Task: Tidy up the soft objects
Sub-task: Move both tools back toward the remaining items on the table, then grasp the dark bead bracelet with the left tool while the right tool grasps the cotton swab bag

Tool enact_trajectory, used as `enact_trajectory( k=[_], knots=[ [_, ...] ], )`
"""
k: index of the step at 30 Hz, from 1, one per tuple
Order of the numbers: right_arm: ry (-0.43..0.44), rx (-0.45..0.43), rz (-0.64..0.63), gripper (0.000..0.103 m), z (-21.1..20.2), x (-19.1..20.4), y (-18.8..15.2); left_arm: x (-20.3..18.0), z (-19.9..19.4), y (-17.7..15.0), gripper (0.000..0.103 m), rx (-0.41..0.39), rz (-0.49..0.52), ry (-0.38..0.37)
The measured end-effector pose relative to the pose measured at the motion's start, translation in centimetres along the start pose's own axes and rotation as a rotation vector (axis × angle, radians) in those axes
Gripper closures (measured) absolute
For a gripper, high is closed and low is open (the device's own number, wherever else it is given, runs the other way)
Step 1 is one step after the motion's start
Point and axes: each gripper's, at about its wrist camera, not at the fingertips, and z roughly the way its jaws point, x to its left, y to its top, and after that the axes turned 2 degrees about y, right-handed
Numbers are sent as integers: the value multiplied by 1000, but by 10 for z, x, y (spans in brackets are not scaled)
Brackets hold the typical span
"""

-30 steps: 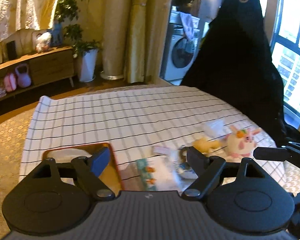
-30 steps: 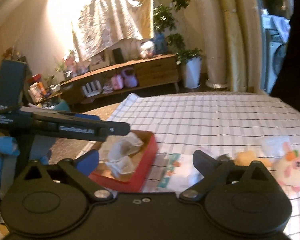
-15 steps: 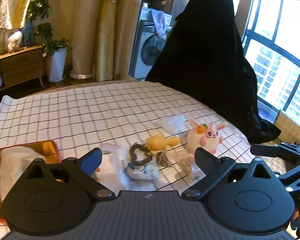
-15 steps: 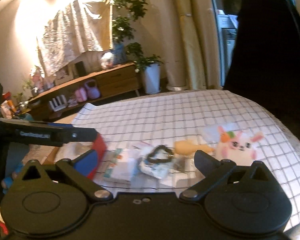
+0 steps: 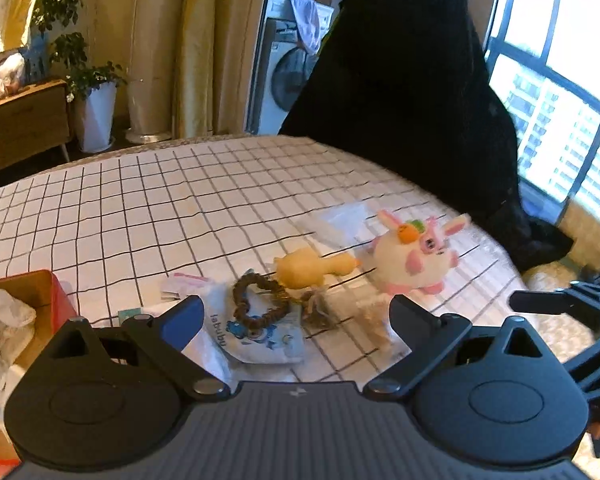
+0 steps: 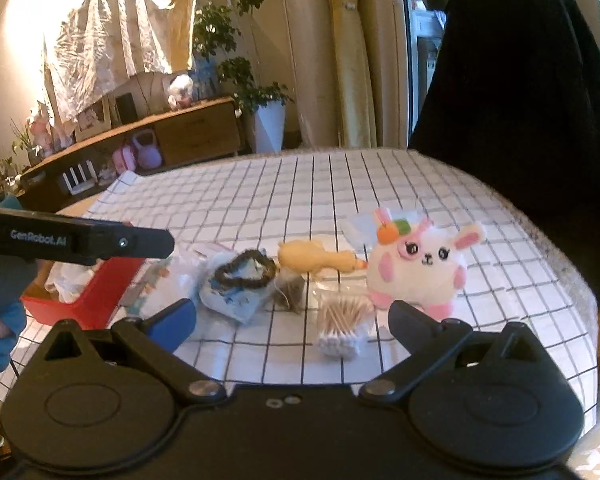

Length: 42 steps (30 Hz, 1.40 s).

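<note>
A white and pink plush rabbit (image 5: pixel 414 258) (image 6: pixel 420 266) sits on the checked tablecloth (image 5: pixel 180 208). Left of it lie a yellow rubber chicken (image 5: pixel 312 266) (image 6: pixel 316 258), a brown bead bracelet (image 5: pixel 260 306) (image 6: pixel 244 268) on a white pouch (image 5: pixel 260 340), and a bag of cotton swabs (image 6: pixel 342 320). A red box (image 5: pixel 40 296) (image 6: pixel 100 296) holding white crumpled material stands at the left. My left gripper (image 5: pixel 296 316) is open and empty above the pouch. My right gripper (image 6: pixel 292 316) is open and empty, in front of the swabs.
A black draped shape (image 5: pixel 412 92) stands behind the table's far right. A sideboard (image 6: pixel 172 136), potted plants (image 5: pixel 92 80) and a washing machine (image 5: pixel 288 80) are in the background. The table edge curves off at the right (image 6: pixel 572 280).
Both views have swung right, from the red box toward the rabbit and the small items. Both grippers have stayed open and empty.
</note>
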Motion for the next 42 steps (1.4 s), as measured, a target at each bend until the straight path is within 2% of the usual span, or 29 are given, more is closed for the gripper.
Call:
enact_trajectory(
  k=[4, 8, 21, 23, 26, 28, 30, 32, 35, 37, 40, 42],
  knots=[
    [-7, 33, 5, 2, 15, -10, -6, -7, 23, -3, 3, -14, 95, 78],
    [-3, 62, 23, 4, 29, -19, -8, -11, 47, -6, 3, 1, 162, 116],
    [-21, 127, 14, 16, 74, -31, -6, 3, 104, -6, 4, 90, 168, 182],
    [-31, 136, 10, 20, 79, -31, -5, 3, 109, -8, 8, 102, 182, 176],
    [-35, 150, 8, 23, 87, -32, -5, -2, 115, -11, 20, 119, 214, 179],
    [-41, 158, -1, 24, 92, -32, -4, -5, 121, -13, 32, 137, 232, 180],
    [-51, 167, -4, 25, 96, -32, -5, -8, 125, -17, 40, 153, 253, 192],
    [-55, 176, 0, 28, 100, -32, -6, -8, 127, -20, 42, 159, 248, 185],
    [-60, 188, -1, 32, 104, -32, -7, -6, 129, -20, 52, 162, 234, 176],
    [-68, 198, -7, 38, 107, -31, -9, -6, 129, -20, 62, 162, 231, 176],
    [-91, 208, -4, 50, 110, -30, -11, -6, 129, -19, 70, 153, 231, 170],
    [-101, 207, 2, 55, 110, -32, -12, -6, 127, -19, 73, 145, 228, 170]
  ],
)
